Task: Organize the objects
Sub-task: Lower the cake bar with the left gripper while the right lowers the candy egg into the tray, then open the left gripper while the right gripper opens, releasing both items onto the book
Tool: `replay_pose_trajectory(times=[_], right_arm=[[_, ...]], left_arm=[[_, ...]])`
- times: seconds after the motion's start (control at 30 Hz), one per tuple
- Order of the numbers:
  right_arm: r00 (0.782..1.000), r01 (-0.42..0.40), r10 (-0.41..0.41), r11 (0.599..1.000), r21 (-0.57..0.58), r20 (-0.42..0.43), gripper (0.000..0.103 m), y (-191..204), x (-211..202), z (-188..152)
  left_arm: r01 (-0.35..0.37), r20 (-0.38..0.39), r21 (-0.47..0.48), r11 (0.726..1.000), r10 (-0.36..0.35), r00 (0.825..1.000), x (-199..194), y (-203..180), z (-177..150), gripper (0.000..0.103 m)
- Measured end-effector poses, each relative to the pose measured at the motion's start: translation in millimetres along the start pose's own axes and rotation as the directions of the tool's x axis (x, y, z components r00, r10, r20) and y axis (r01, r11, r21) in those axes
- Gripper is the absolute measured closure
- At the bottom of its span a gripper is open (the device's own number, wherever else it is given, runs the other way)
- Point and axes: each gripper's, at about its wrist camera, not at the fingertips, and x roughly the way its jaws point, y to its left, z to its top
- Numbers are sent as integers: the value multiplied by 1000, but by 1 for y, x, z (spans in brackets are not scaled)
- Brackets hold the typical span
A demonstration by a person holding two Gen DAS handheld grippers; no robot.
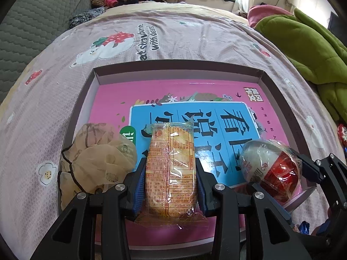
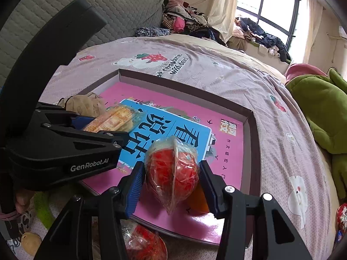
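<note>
Over the near edge of a shallow cardboard box lid [image 1: 279, 99], the left claw [image 1: 170, 179] is gripping a long orange-printed snack packet in clear film [image 1: 170, 164], its blue pads pressing both long sides. The packet is showing rows of small red text and a nutrition table, with the crimped film end sticking out toward the camera. It is lying lengthwise over a pink book with a blue title panel and large black Chinese characters [image 1: 216, 119], which is filling the floor of the lid.

Just to the left of the packet, a crumpled beige mesh pouch with a dark drawstring [image 1: 95, 158] is sitting in the lid's near-left corner.

The right claw [image 2: 172, 178] is clamping a rounded bundle of red contents wrapped in clear plastic [image 2: 173, 169], the film bunching to a point below. From the left wrist view, the bundle's far end is looking whitish, possibly a label. It is hovering above the lid's near-right part; whether it is touching the book cannot be told.

The lid is resting on a bed under a dusty-pink sheet printed with bears and strawberries [image 1: 195, 34], with a green plush blanket [image 1: 308, 43] lying at the right.
</note>
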Motion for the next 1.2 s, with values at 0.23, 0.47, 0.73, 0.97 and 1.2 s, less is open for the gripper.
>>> replay_pose_trajectory(times=[0.23, 0.47, 0.73, 0.97, 1.2], right_arm=[[1000, 4, -4, 1000, 0, -3, 52, 0, -2, 0], [1000, -14, 15, 1000, 10, -7, 52, 0, -4, 1], [1000, -29, 29, 999, 18, 7, 51, 0, -9, 2], [998, -48, 46, 998, 44, 30, 45, -4, -16, 4], [999, -35, 33, 998, 59, 35, 44, -8, -20, 7]], left_arm=[[9, -6, -16, 1000, -9, 1000, -4, 2, 2, 62], [22, -15, -16, 1000, -23, 1000, -10, 2, 3, 61], [33, -3, -20, 999, -33, 999, -20, 3, 7, 54], [31, 7, -32, 999, -31, 999, -28, 7, 7, 54], [46, 31, -32, 998, -45, 998, -43, 7, 8, 54]])
